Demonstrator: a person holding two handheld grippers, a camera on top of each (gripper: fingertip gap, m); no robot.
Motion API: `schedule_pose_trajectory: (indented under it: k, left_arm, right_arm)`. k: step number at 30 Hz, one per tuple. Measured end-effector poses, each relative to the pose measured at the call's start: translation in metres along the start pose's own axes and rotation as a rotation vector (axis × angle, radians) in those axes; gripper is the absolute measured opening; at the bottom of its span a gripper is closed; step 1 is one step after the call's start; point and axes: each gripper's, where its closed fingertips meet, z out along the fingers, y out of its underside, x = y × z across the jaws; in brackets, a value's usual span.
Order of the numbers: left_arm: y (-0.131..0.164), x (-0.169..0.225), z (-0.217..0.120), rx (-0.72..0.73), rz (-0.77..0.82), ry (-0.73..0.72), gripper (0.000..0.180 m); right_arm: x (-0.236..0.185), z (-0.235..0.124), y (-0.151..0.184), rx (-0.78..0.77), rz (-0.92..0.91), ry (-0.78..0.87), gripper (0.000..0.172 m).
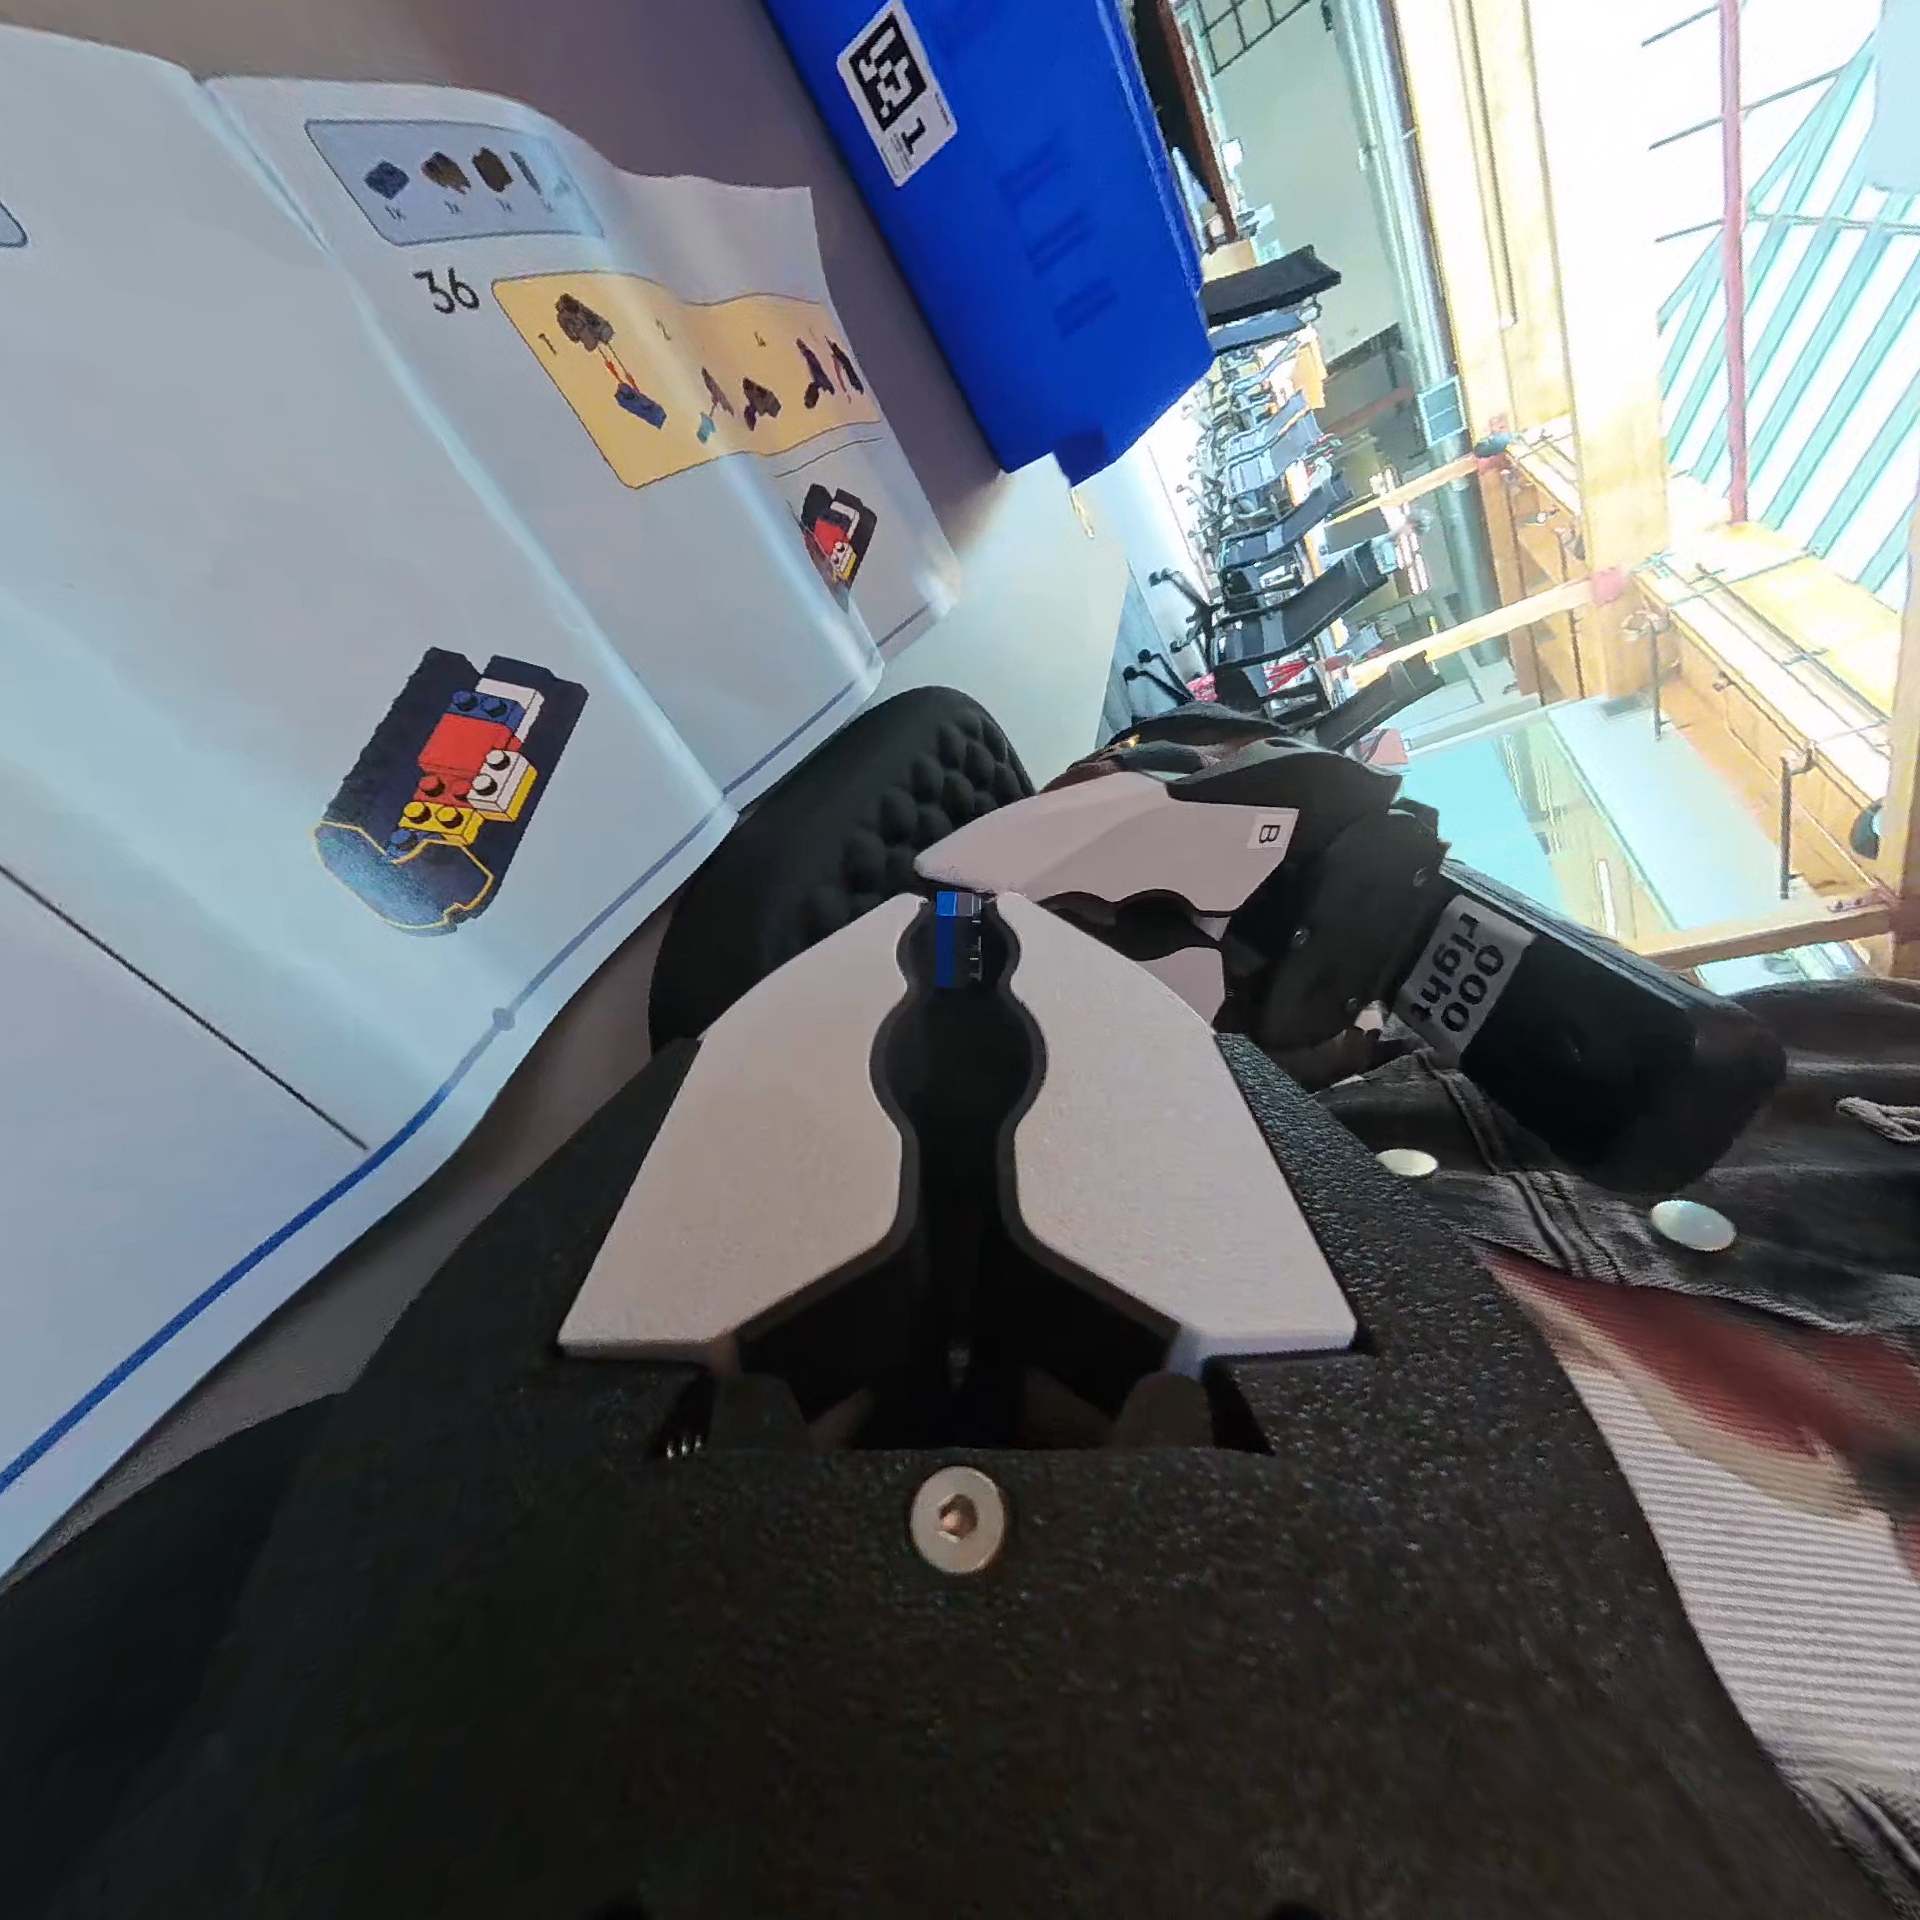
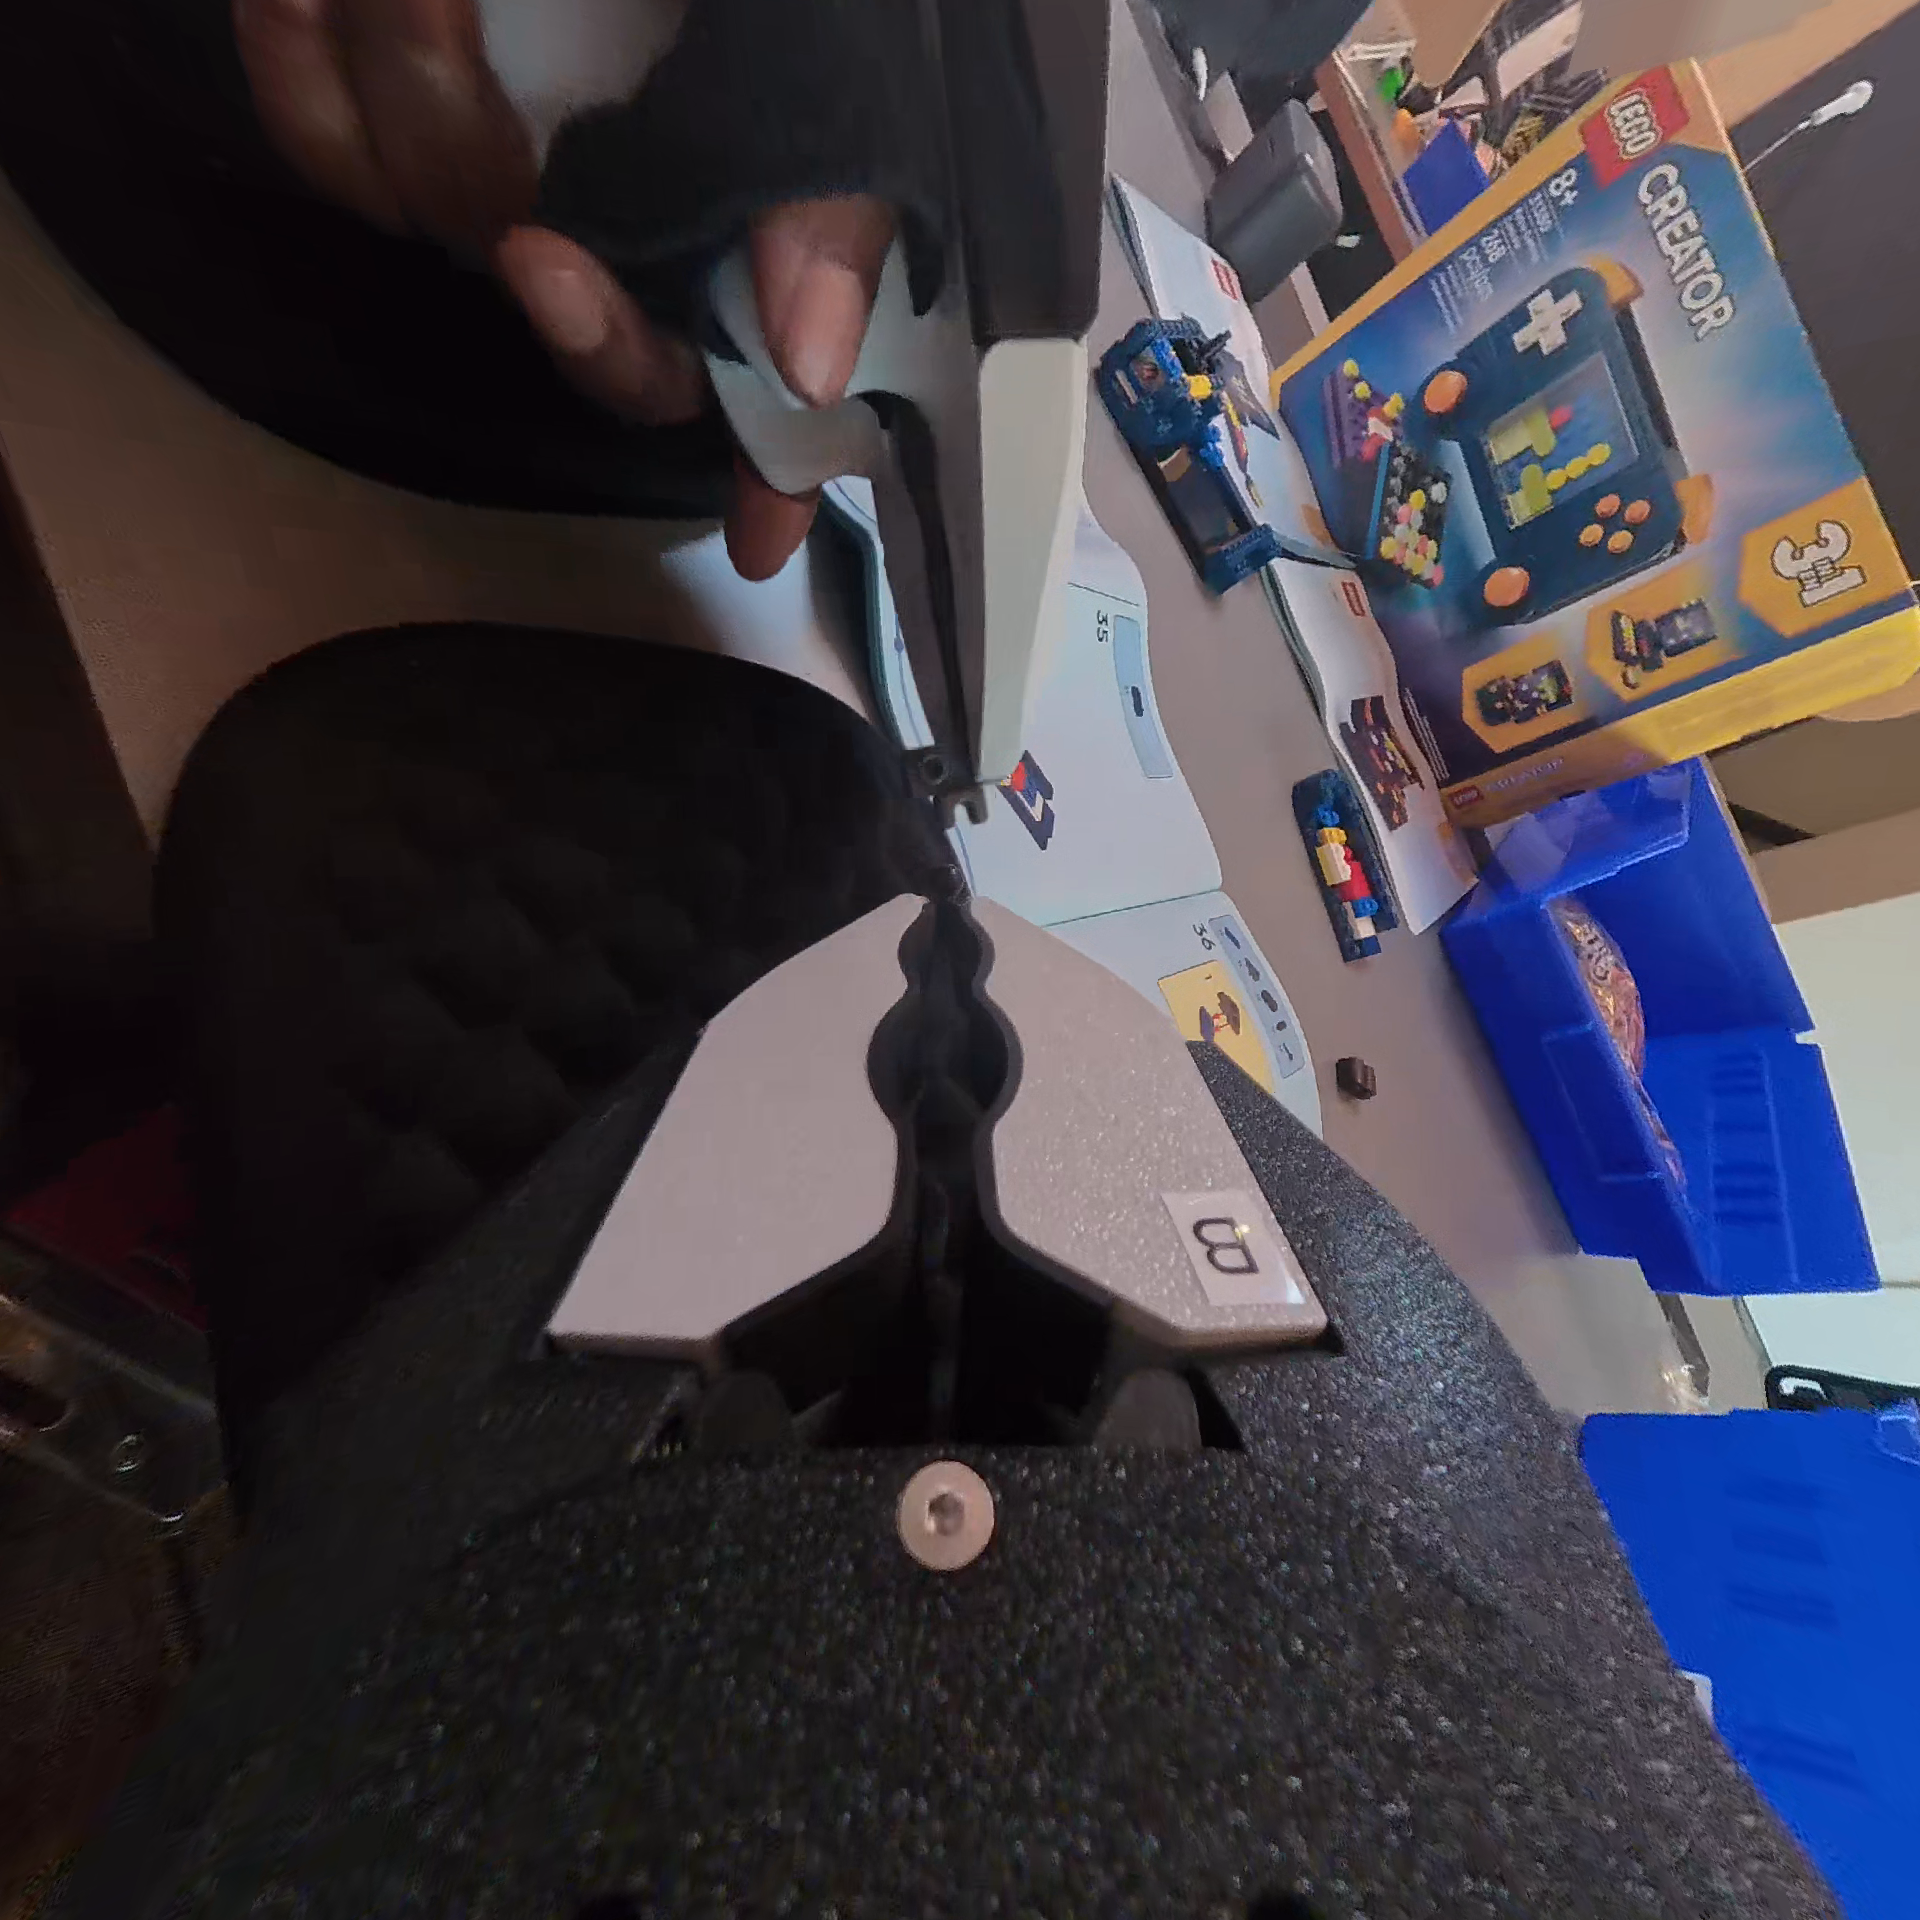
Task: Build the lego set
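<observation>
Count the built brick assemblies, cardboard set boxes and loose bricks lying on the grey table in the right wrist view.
Dark blue built brick assemblies: 2
Yellow-and-blue cardboard set box: 1
Small loose brown brick: 1
Total: 4

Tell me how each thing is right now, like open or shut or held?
left gripper, shut on a small blue brick
right gripper, jaws closed
instruction booklet, open on the table
blue bin, open-topped, something inside
toy box, standing up
small brick build, lying on table
</observation>
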Motion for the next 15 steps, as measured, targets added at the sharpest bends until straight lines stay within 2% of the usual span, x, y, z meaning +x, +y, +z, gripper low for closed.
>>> schedule_pose_trajectory:
  k: [10, 15]
  left_arm:
    - [0.0098, -0.0115, 0.0090, -0.082, -0.025, -0.049, 0.008]
    - [0.0092, -0.0078, 0.0072, -0.078, -0.053, -0.004, 0.008]
  right_arm:
    - [-0.0053, 0.0013, 0.0002, 0.014, 0.034, -0.058, 0.003]
    - [-0.0066, 0.0007, 0.0032, 0.003, 0.071, -0.103, 0.003]
